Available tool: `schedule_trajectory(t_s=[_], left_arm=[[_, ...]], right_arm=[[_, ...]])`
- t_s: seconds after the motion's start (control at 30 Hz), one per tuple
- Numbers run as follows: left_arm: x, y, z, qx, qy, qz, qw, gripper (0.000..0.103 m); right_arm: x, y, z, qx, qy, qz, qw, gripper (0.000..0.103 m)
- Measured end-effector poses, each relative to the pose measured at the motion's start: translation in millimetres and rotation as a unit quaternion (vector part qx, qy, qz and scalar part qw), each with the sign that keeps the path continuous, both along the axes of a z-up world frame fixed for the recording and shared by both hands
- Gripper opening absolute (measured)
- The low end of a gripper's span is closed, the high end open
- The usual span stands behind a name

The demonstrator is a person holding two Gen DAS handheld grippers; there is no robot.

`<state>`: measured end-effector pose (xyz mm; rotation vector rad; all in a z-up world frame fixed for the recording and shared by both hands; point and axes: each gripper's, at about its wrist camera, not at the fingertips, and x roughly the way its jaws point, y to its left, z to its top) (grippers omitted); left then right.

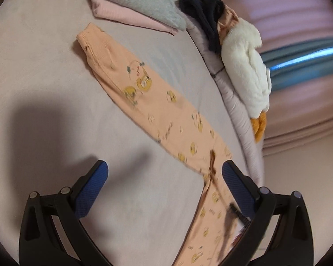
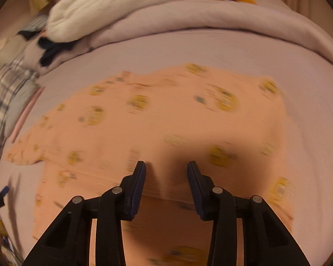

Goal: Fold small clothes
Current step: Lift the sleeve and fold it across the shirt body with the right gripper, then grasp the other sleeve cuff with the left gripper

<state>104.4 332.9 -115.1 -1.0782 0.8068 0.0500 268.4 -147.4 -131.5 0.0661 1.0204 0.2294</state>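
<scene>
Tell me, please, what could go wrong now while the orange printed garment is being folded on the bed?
1. The right gripper is open above a fold in the orange garment; closing may pinch several layers, or the bed sheet too.
2. The left gripper is open, with only its right finger over the garment, so it may miss the cloth.
3. The plush duck lies close and may get knocked.

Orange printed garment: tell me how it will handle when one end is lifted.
The orange printed garment lies flat and thin on the bed sheet, so it will probably droop limply. Likely light. Its long narrow stretch may trail or twist behind the lifted end.
</scene>
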Motion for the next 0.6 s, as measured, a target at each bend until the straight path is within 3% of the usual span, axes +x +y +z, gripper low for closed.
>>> schedule_trajectory(t_s=[0.07, 0.1, 0.27, 0.5, 0.6], left_arm=[[4.6, 13.3, -8.2, -0.015, 0.007, 0.019, 0.9997, 0.102], [6.1, 19.8, -11.3, -0.022, 0.007, 0.028, 0.9994, 0.102], [20.2, 46.3, -21.3, -0.043, -0.007, 0.071, 0.9966, 0.102], [47.9, 70.5, -18.0, -0.028, -0.007, 0.112, 0.9933, 0.101], [54.6, 77.0, -19.2, -0.015, 0.007, 0.131, 0.9912, 0.092]], right_arm=[[-2.6, -9.3, -3.4, 0.001, -0.008, -0.003, 1.0, 0.019], [-3.4, -10.8, -3.8, 0.0, -0.01, -0.003, 1.0, 0.016], [-11.0, -6.9, 0.6, 0.008, -0.011, -0.016, 1.0, 0.016], [-26.5, 0.1, 11.1, 0.034, -0.032, 0.021, 0.999, 0.017], [-33.0, 2.5, 15.4, 0.051, -0.039, 0.033, 0.997, 0.017]])
